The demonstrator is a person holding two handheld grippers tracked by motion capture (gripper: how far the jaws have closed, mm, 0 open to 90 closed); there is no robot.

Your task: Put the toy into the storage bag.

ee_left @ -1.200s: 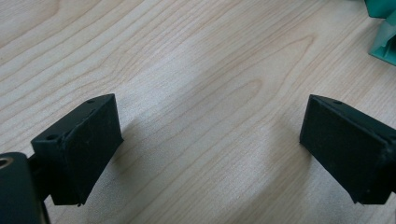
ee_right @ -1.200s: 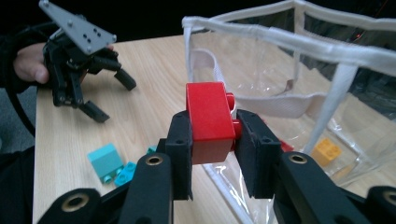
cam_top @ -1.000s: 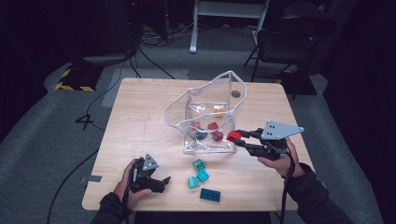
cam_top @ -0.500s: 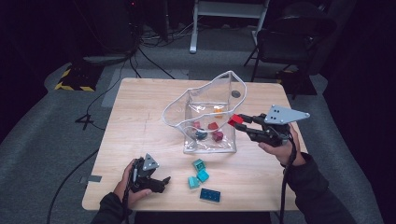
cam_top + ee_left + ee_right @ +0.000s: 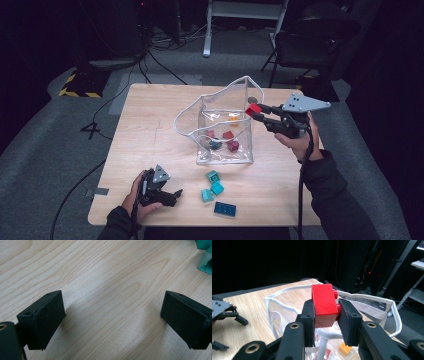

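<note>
Raised right tool (image 5: 256,113) — red brick (image 5: 253,109) clamped

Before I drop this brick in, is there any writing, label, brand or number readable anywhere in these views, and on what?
No readable text in any view.
red brick in the right gripper: plain faces, no print.
clear bag: no label visible.
teal bricks and blue brick: too small to show any marking.
Yellow-and-black striped floor mat: a hazard pattern, no words.
left gripper: bare black pads over plain wooden table.
</note>
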